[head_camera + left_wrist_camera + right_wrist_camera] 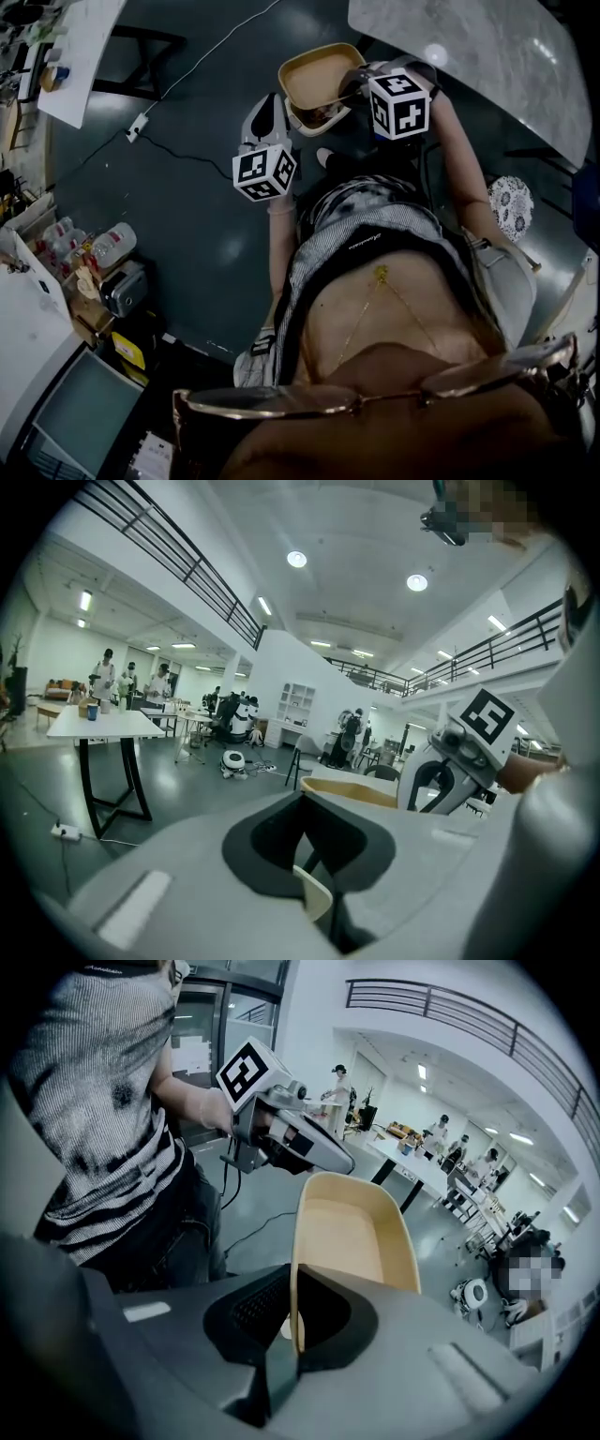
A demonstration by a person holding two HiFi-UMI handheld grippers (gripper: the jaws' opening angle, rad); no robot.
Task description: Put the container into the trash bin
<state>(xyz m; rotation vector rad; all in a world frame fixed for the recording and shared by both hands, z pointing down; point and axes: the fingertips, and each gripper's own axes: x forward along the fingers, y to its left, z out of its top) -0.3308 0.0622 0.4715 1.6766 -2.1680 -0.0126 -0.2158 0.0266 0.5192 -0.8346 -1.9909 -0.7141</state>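
Nearest in my head view are the glasses (pixel 375 389) along the bottom edge, and above them the striped shirt (pixel 370 239) at centre frame. My left gripper (pixel 314 892) has its jaws drawn together, and no part of the container is between them. Its marker cube shows left of centre in the head view. My right gripper (pixel 286 1335) is clamped on the near rim of the tan container (pixel 352 1232). The container is tipped on its side in that view, with its hollow facing the lens. In the head view it hangs at upper centre, over the dark floor (pixel 187 206) and between the two grippers. Beyond it, a white cable (pixel 187 66) crosses the upper left and a pale table (pixel 469 47) fills the upper right.
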